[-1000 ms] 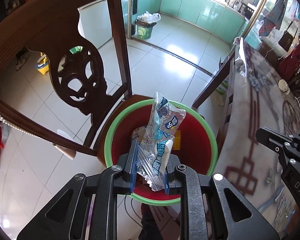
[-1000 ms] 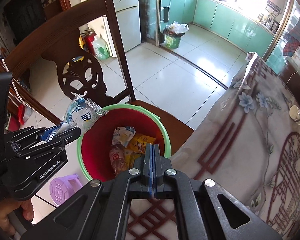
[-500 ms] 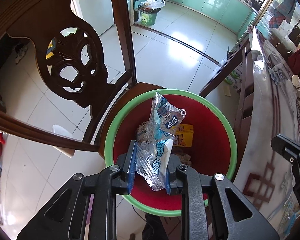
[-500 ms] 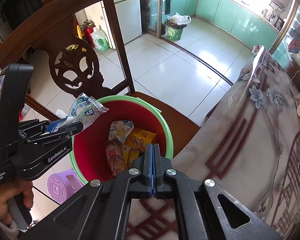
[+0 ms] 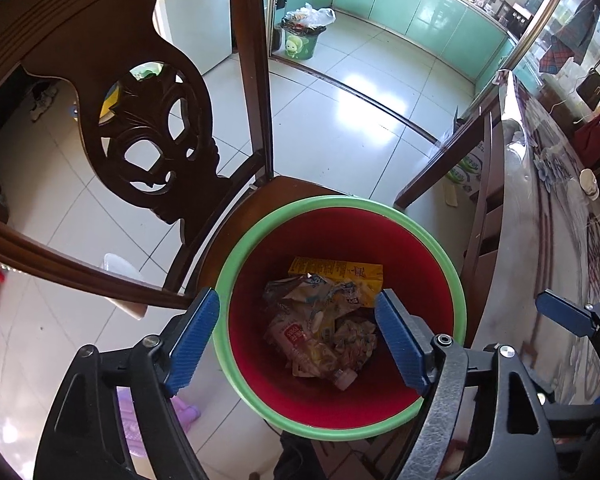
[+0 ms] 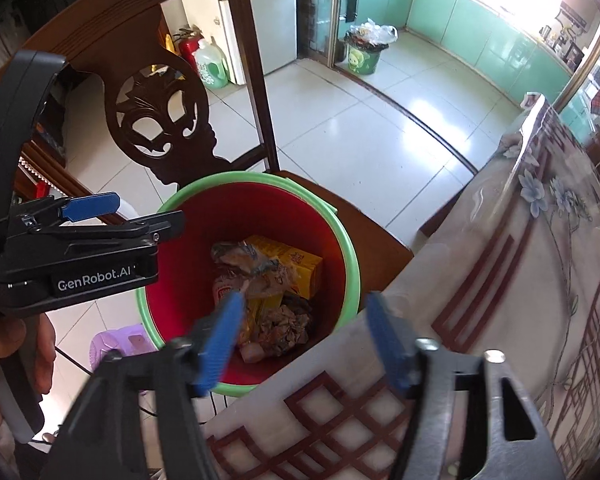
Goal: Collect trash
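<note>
A red bucket with a green rim (image 5: 444, 248) (image 6: 350, 248) stands on a wooden chair seat. Inside lie a yellow carton (image 5: 340, 270) (image 6: 296, 260) and several crumpled wrappers (image 5: 320, 320) (image 6: 256, 264), among them the clear blue-printed snack wrapper. My left gripper (image 5: 300, 340) is open and empty, its blue pads straddling the bucket from above; it also shows in the right wrist view (image 6: 120, 216). My right gripper (image 6: 304, 344) is open and empty over the table edge beside the bucket; one blue pad (image 5: 564, 314) shows in the left wrist view.
The carved wooden chair back (image 5: 148, 140) (image 6: 160, 120) rises behind the bucket. A table with a floral plastic cover (image 6: 520, 280) (image 5: 548, 220) lies to the right. A purple stool (image 6: 116, 340) stands on the tiled floor. A green bin (image 6: 364, 56) stands at the kitchen doorway.
My left gripper has opened and dropped the snack wrapper into the bucket. My right gripper has opened from shut. Both views have moved closer over the bucket.
</note>
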A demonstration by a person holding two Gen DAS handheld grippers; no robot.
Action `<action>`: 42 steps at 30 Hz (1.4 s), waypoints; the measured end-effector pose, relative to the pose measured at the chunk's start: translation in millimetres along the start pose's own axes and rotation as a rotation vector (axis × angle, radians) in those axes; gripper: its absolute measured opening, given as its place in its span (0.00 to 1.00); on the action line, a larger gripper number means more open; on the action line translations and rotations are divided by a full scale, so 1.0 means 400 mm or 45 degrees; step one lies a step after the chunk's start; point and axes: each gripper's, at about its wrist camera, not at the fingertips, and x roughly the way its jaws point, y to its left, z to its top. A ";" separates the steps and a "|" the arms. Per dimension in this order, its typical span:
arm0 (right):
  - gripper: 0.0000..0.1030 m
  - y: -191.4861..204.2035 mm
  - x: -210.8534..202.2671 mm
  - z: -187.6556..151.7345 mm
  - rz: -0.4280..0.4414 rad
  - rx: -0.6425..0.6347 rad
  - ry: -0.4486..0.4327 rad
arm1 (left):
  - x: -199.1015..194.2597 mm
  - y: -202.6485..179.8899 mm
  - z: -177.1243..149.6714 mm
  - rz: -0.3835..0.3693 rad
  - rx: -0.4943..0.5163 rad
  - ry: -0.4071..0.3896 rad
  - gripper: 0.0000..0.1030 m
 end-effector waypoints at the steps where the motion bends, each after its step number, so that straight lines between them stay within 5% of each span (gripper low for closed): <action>1: 0.67 0.005 -0.003 -0.001 0.007 -0.011 -0.002 | -0.005 0.001 -0.001 0.002 -0.004 -0.005 0.78; 10: 0.67 -0.017 -0.122 -0.038 0.014 0.043 -0.155 | -0.114 -0.020 -0.015 0.010 -0.025 -0.138 0.78; 18: 0.67 -0.131 -0.360 -0.131 -0.012 0.184 -0.379 | -0.340 -0.151 -0.071 0.014 -0.002 -0.431 0.86; 28: 0.83 -0.345 -0.777 -0.324 -0.300 0.394 -0.781 | -0.625 -0.427 -0.189 -0.167 0.093 -0.808 1.00; 35: 0.86 -0.398 -0.952 -0.438 -0.568 0.430 -0.853 | -0.735 -0.577 -0.261 -0.168 0.136 -0.965 1.00; 42: 0.88 -0.449 -1.051 -0.522 -0.552 0.485 -0.897 | -0.782 -0.642 -0.305 -0.123 0.154 -1.034 1.00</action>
